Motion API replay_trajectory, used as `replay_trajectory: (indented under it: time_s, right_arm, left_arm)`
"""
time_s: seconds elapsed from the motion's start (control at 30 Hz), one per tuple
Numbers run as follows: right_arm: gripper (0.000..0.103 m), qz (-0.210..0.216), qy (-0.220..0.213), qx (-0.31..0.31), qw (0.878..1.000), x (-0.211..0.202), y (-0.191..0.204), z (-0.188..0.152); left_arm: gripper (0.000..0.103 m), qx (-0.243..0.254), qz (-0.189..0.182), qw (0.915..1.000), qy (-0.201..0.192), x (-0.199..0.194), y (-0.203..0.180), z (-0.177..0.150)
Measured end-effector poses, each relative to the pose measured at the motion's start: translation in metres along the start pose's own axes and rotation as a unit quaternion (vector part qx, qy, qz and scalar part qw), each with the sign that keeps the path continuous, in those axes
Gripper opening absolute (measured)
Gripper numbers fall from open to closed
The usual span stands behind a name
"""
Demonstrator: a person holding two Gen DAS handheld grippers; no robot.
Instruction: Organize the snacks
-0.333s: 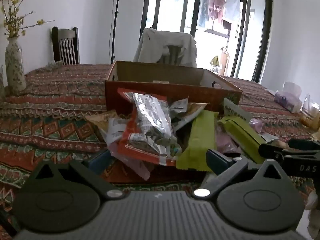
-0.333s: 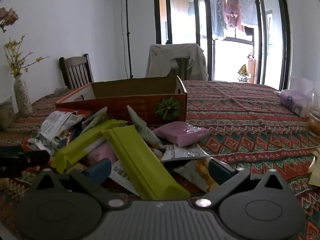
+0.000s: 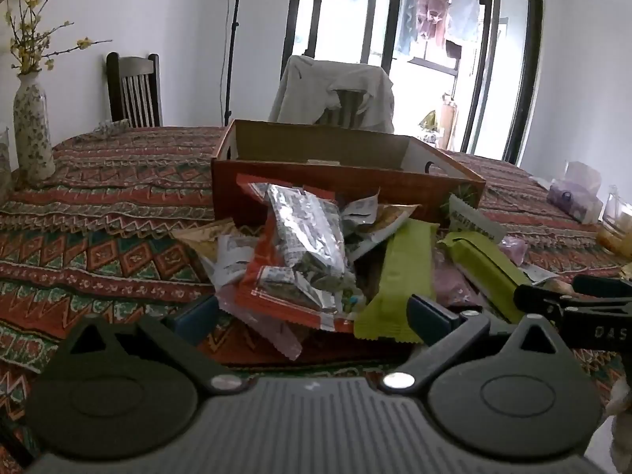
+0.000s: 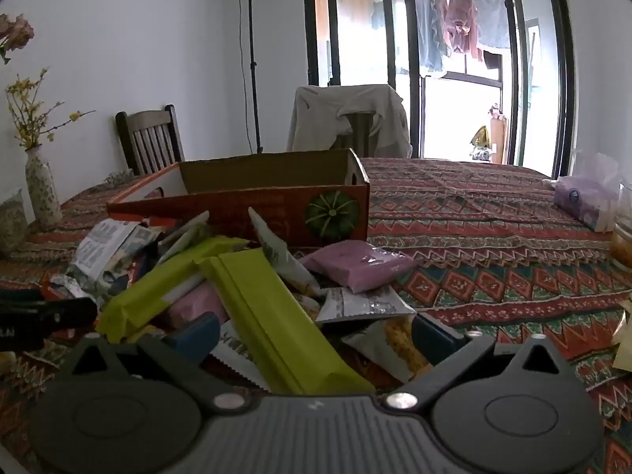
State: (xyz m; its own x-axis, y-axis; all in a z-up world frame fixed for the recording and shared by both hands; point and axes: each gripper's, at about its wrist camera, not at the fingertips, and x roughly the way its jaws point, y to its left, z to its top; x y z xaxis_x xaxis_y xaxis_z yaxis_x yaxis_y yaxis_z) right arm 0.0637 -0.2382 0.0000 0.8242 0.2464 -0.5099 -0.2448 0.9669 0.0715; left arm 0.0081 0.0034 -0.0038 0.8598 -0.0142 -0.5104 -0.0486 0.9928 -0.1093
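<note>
- Your left gripper (image 3: 312, 318) stood fully spread, pads clear of everything, holding nothing; the red-and-silver packet (image 3: 300, 252) lay between its fingers.
- Your right gripper (image 4: 316, 333) was equally wide and empty, straddling the green bar (image 4: 276, 316) without pressing it.
- The snack pile (image 4: 221, 276) lay just before the cardboard box (image 4: 252, 201).

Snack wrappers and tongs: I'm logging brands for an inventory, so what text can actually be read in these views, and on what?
"DAS": on the right tongs, cut off at the left wrist view's edge.
Silver foil packet: printed text, too blurred to read.
White serrated wrapper: dark characters, too blurred to read.
Cardboard box: a green squash picture, faint print unreadable.
</note>
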Motion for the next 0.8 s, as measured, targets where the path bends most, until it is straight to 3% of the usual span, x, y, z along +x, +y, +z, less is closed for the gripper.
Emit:
replay_trajectory:
  time_s: [0.8]
  right_arm:
    - [0.103, 0.006, 0.006, -0.001, 1.000, -0.0012, 0.0055, 0.0003]
  left_arm:
    - [0.103, 0.000, -0.003, 1.0000, -0.002, 0.0017, -0.0009, -0.0015]
